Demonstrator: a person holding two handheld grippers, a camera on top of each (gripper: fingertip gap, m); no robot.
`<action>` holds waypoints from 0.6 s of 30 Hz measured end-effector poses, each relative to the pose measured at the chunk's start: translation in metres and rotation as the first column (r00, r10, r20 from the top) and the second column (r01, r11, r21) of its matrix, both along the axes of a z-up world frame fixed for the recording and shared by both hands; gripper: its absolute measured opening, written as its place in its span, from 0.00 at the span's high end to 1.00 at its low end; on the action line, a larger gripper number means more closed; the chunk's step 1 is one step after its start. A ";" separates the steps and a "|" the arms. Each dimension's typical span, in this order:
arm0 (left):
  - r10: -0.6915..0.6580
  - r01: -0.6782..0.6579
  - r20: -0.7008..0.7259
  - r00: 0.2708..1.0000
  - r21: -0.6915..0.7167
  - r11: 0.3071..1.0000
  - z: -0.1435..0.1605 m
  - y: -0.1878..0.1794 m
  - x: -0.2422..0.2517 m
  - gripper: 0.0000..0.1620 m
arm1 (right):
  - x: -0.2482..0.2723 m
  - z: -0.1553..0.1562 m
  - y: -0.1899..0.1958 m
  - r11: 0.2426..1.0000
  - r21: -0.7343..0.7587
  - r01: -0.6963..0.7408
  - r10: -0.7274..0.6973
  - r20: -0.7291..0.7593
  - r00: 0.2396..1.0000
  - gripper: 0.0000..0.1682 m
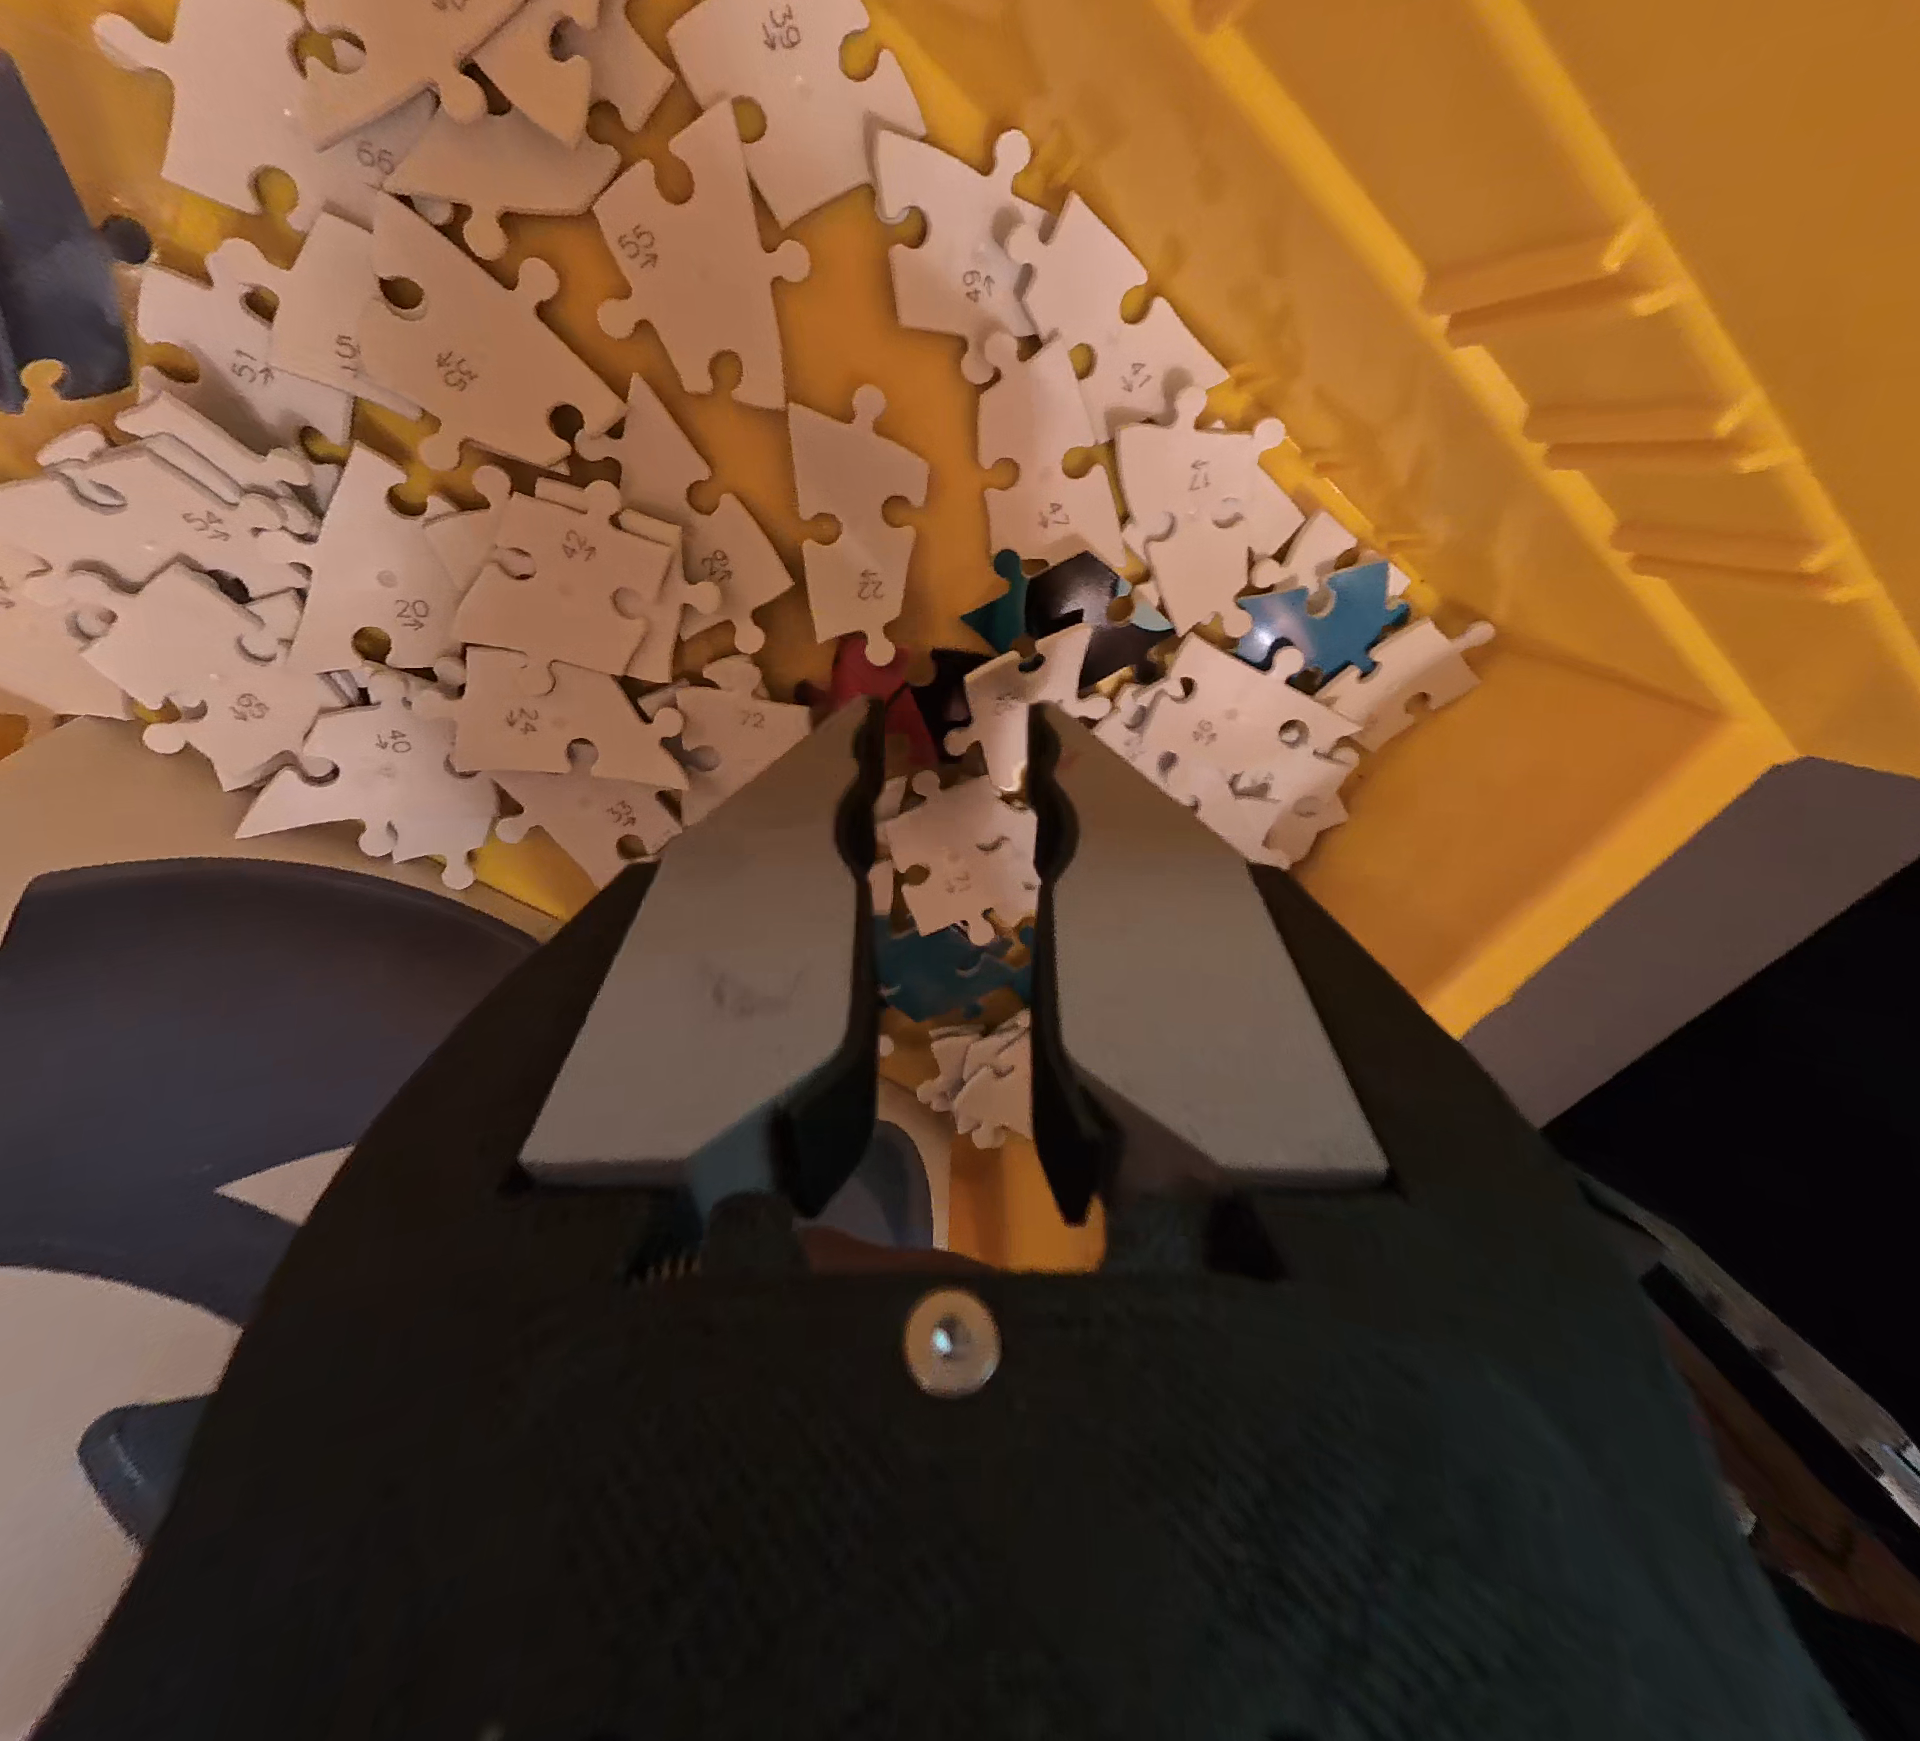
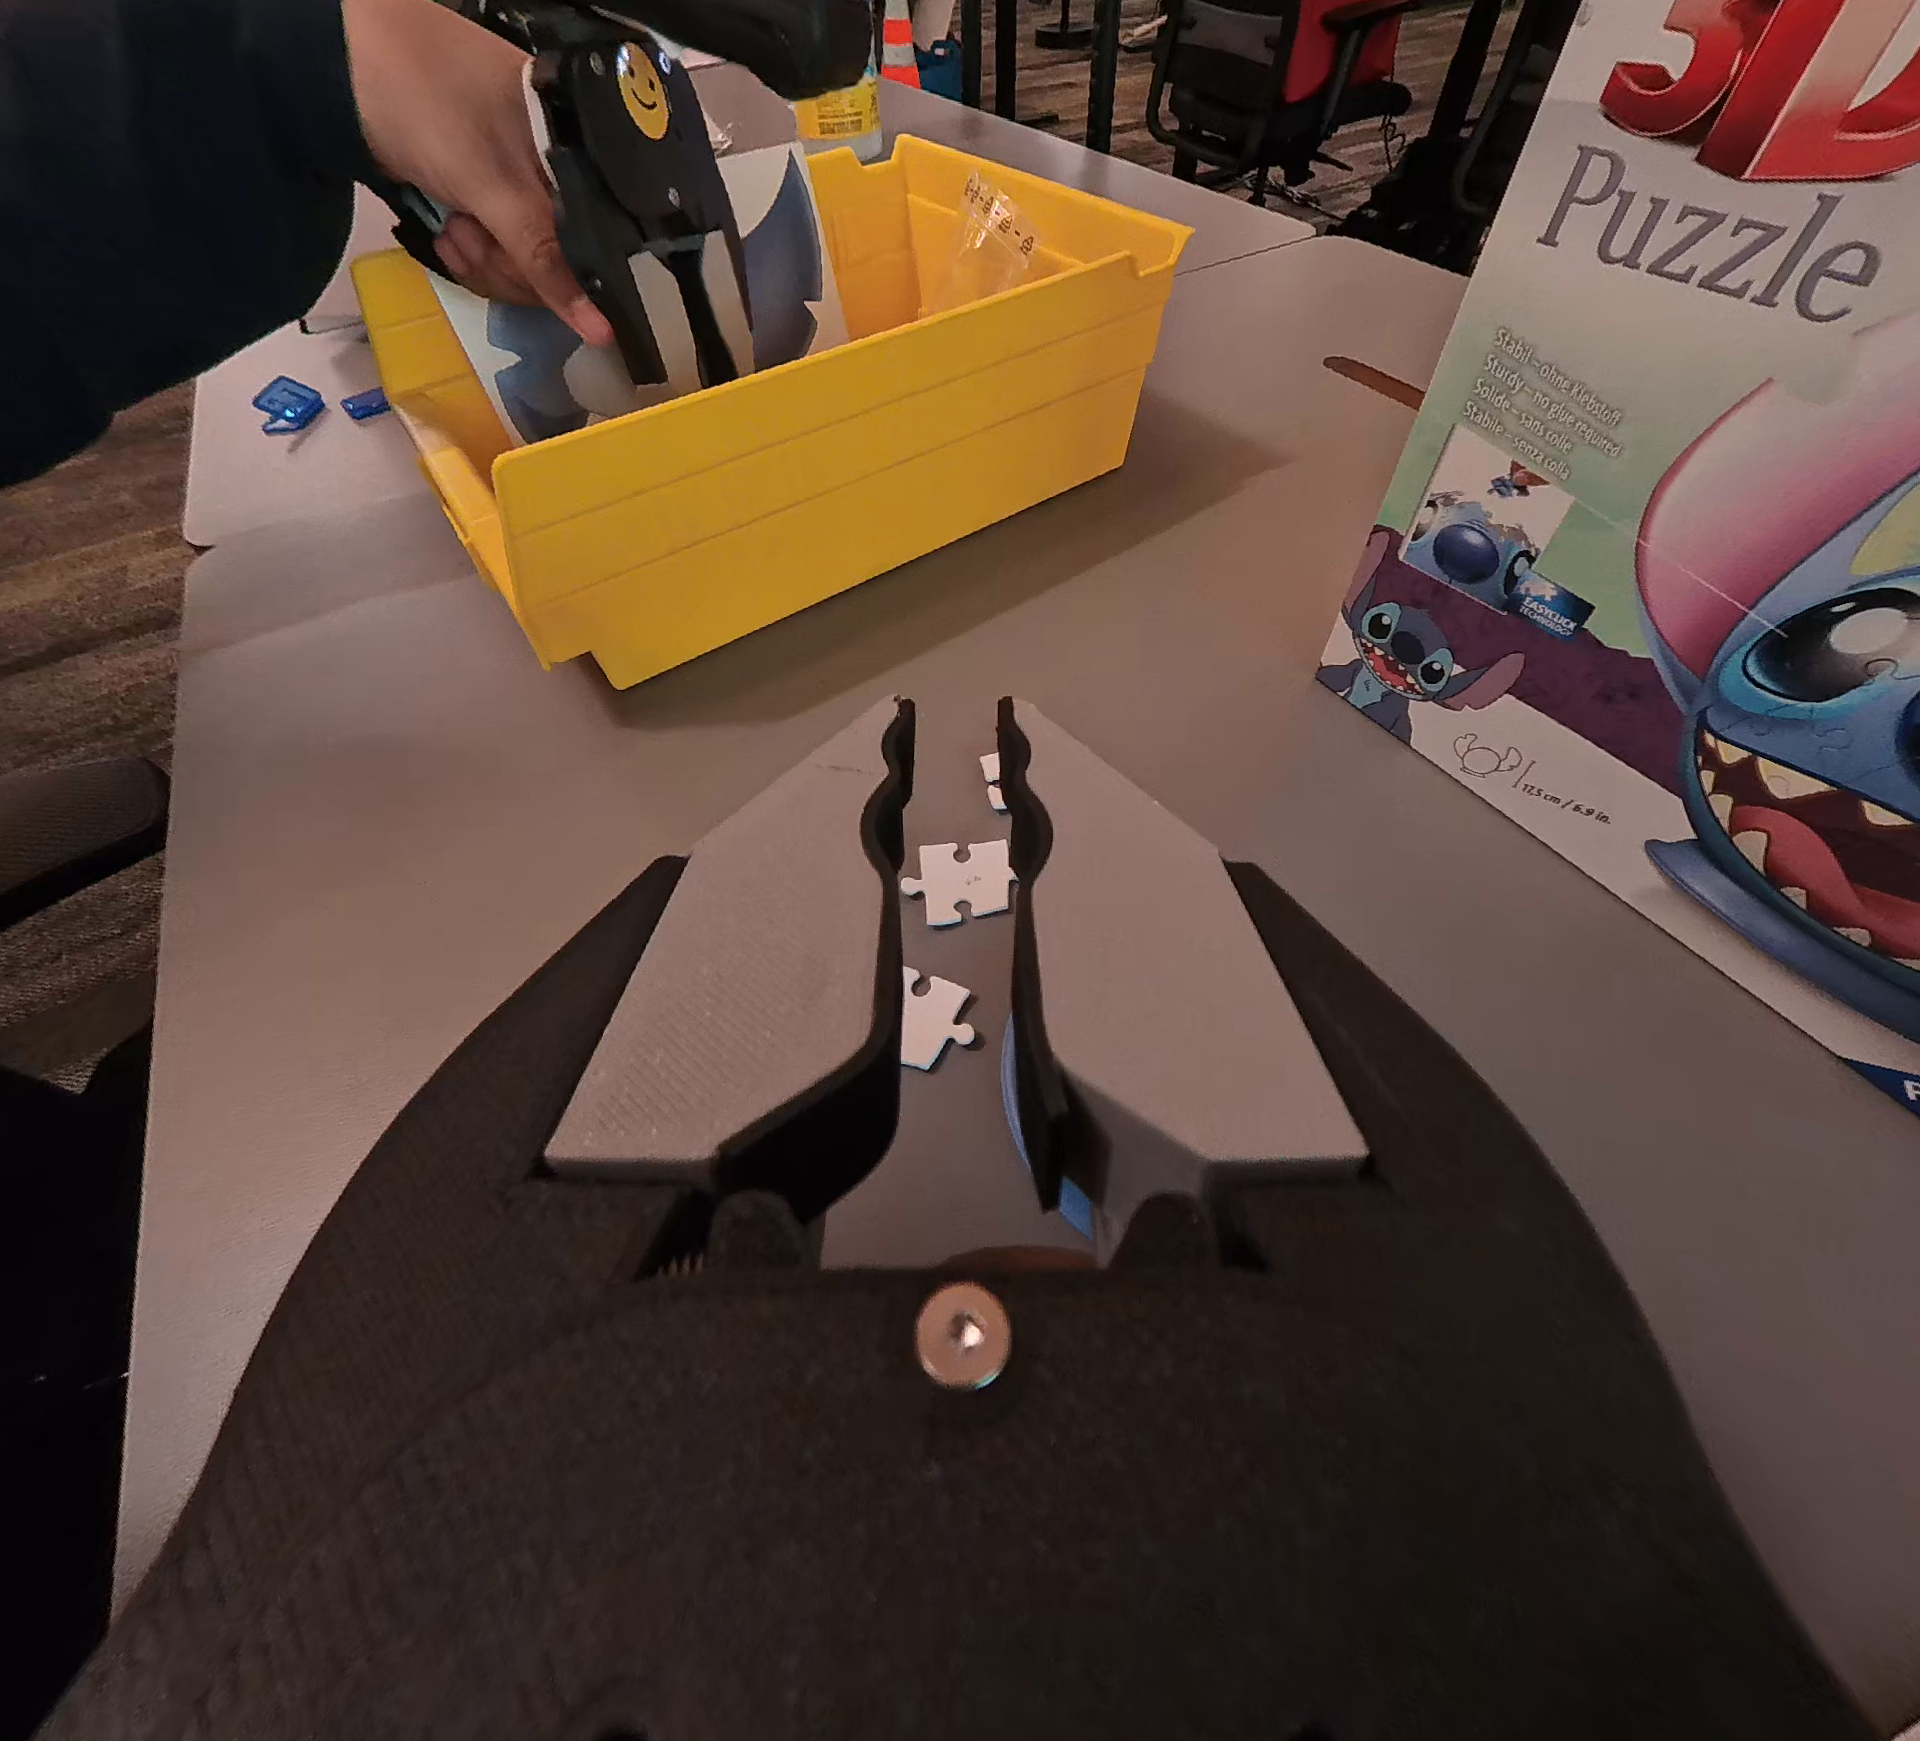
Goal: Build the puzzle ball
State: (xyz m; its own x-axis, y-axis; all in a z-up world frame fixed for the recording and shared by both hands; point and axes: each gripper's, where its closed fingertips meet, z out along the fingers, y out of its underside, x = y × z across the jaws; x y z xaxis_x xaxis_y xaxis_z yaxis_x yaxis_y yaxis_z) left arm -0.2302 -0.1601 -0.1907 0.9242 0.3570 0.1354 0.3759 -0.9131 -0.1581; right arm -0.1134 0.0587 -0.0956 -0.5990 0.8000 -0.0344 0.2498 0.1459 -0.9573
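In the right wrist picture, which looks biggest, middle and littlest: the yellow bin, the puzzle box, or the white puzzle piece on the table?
1 and 2. Puzzle box and yellow bin: unsure, since the box stands nearer and runs off the picture's edge.
3. White puzzle piece, between the right claw's fingers, clearly littlest.

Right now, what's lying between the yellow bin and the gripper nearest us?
Only bare grey table between the yellow bin and the right gripper, per the right wrist view. Loose puzzle pieces lie farther back, between its fingers.
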 end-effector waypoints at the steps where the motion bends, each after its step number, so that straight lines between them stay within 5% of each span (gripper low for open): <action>1: -0.007 0.007 0.015 1.000 0.014 1.000 0.001 0.002 0.003 0.90 | 0.000 0.000 0.000 1.000 -0.001 0.000 0.000 0.000 1.000 0.93; 6: -0.026 0.025 0.030 0.999 0.028 0.999 0.000 0.003 0.009 0.99 | 0.001 0.001 -0.001 1.000 -0.003 -0.003 0.003 -0.002 1.000 0.93; 12: -0.007 0.006 0.032 0.999 0.035 0.999 0.002 0.001 0.009 0.88 | 0.001 0.001 -0.001 1.000 -0.005 -0.003 0.003 -0.003 1.000 0.93; 18: -0.009 0.010 -0.002 1.000 0.048 0.999 0.005 0.004 0.001 0.87 | 0.001 0.002 0.000 1.000 -0.008 -0.001 0.001 -0.005 1.000 0.93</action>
State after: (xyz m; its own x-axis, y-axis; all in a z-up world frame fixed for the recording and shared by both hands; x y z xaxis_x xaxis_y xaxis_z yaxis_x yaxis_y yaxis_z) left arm -0.2288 -0.1559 -0.1854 0.9278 0.3414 0.1503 0.3669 -0.9078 -0.2030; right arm -0.1125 0.0583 -0.0932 -0.6002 0.7990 -0.0371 0.2444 0.1390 -0.9597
